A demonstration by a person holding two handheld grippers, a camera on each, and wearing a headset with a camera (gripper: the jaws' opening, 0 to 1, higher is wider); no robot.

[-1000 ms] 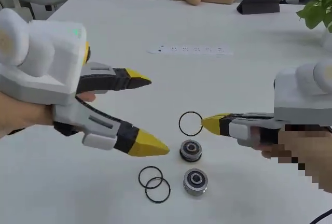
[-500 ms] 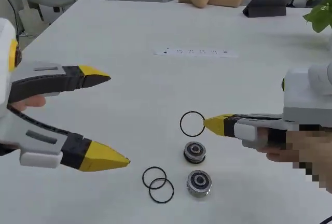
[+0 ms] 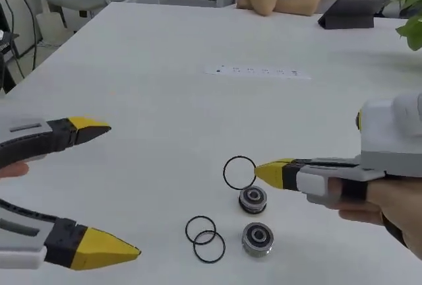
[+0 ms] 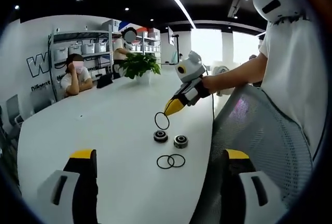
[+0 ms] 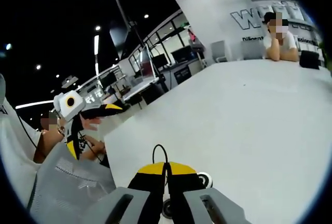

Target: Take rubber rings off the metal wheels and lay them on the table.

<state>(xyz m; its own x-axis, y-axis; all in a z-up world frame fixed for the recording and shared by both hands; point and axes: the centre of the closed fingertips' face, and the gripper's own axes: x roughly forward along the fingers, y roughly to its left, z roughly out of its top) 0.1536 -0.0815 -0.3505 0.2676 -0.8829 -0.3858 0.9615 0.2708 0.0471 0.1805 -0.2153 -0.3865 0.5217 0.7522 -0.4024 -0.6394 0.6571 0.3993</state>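
Black rubber ring point(image 3: 225, 174), one: pinched at its edge between the clenched jaws of the right gripper point(image 3: 258, 169). It stands upright, off the white table point(image 3: 165, 100), just beside and above the farther wheel point(image 3: 253, 198).

Loose rings point(image 3: 205, 237), two: flat on the table, overlapping, left of the nearer wheel point(image 3: 257, 237).

Metal wheels, two: near each other, upright on their faces. Whether either one carries a ring is too small to tell.

Left gripper point(image 3: 124, 190): jaws spread wide, grasping nothing, well apart from the work.

Step in hand, by judgement: laying the held ring down.

Hazards noted:
- Ring is gripped only by a thin arc. A loose pinch could let it slip and drop early.
- Released on edge, it may roll or bounce across the smooth top, so it wants tipping flat first.
- Set down where it hangs, it could land on the farther wheel.
- A low yellow tip could nudge that wheel and send it rolling.
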